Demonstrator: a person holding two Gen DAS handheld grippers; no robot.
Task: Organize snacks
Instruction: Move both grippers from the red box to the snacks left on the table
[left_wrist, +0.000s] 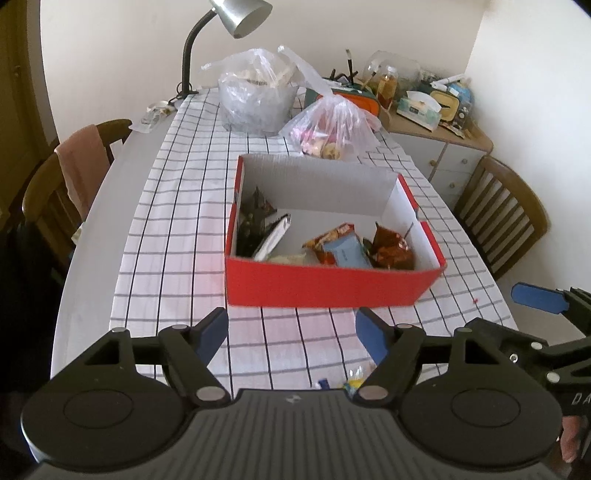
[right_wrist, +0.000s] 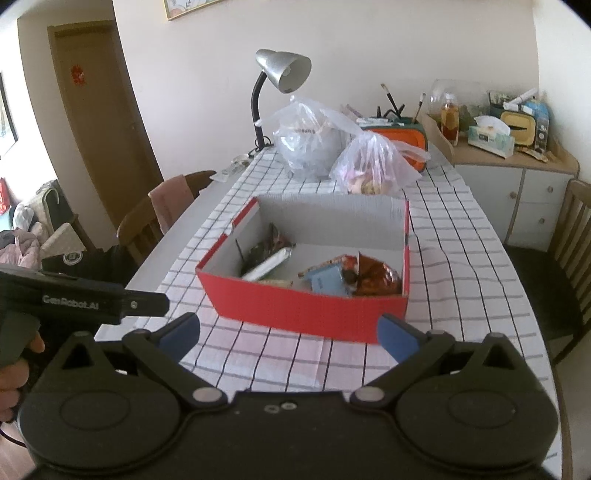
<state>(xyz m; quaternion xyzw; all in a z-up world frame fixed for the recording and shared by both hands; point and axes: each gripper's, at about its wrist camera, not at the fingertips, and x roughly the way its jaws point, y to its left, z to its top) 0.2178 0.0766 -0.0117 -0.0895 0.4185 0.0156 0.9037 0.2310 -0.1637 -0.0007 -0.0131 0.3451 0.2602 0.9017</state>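
Both tongs hang spread and empty over the near end of the worktop (left_wrist: 177, 206). The red box (left_wrist: 332, 282) with several snack packets (left_wrist: 343, 247) inside fills mid-frame, straight ahead of the left tongs (left_wrist: 291, 330) and the right tongs (right_wrist: 290, 332). A few loose wrappers (left_wrist: 354, 376) peek out low in the left view, just under the left tongs, likely the nearer pick.
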